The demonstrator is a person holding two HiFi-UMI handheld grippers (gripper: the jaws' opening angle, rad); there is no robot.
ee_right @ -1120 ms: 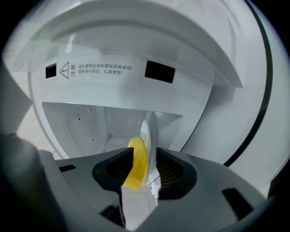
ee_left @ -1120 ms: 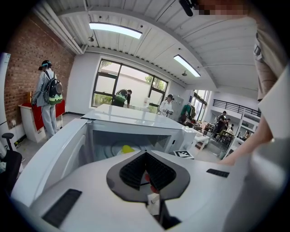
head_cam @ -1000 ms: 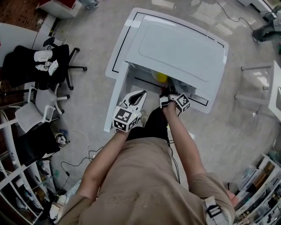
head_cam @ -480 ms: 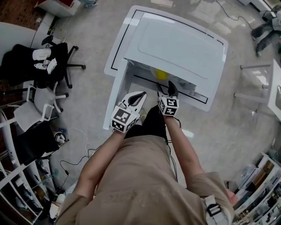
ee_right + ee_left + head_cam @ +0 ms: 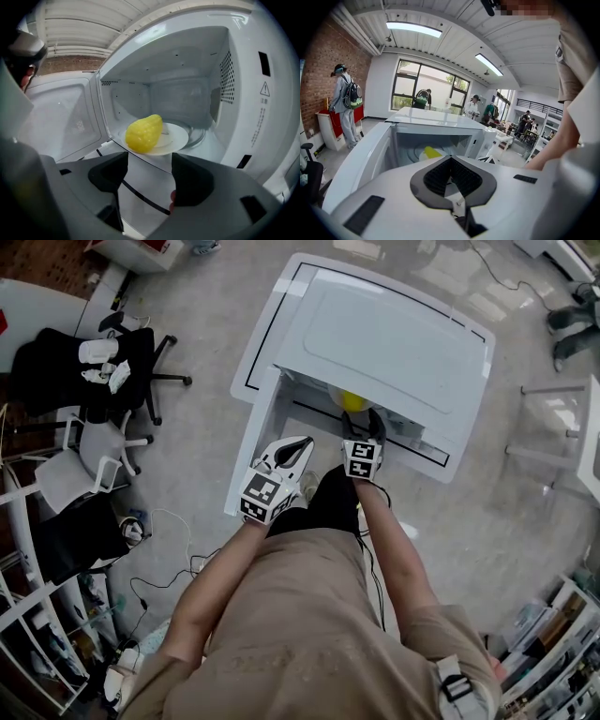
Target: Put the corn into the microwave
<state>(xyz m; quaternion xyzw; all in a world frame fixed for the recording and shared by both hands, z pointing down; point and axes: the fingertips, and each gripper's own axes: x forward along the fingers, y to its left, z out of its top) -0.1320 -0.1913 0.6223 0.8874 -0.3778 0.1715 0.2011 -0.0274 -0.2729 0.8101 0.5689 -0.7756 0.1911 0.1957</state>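
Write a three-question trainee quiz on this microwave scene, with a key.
1. True or false: the corn lies on the plate inside the microwave.
2. Pick one. The right gripper has its jaws: A) apart and empty; B) closed on the corn; C) closed on the plate.
3. Fill the gap: the microwave's door stands ____.

Key: 1 true; 2 A; 3 open.
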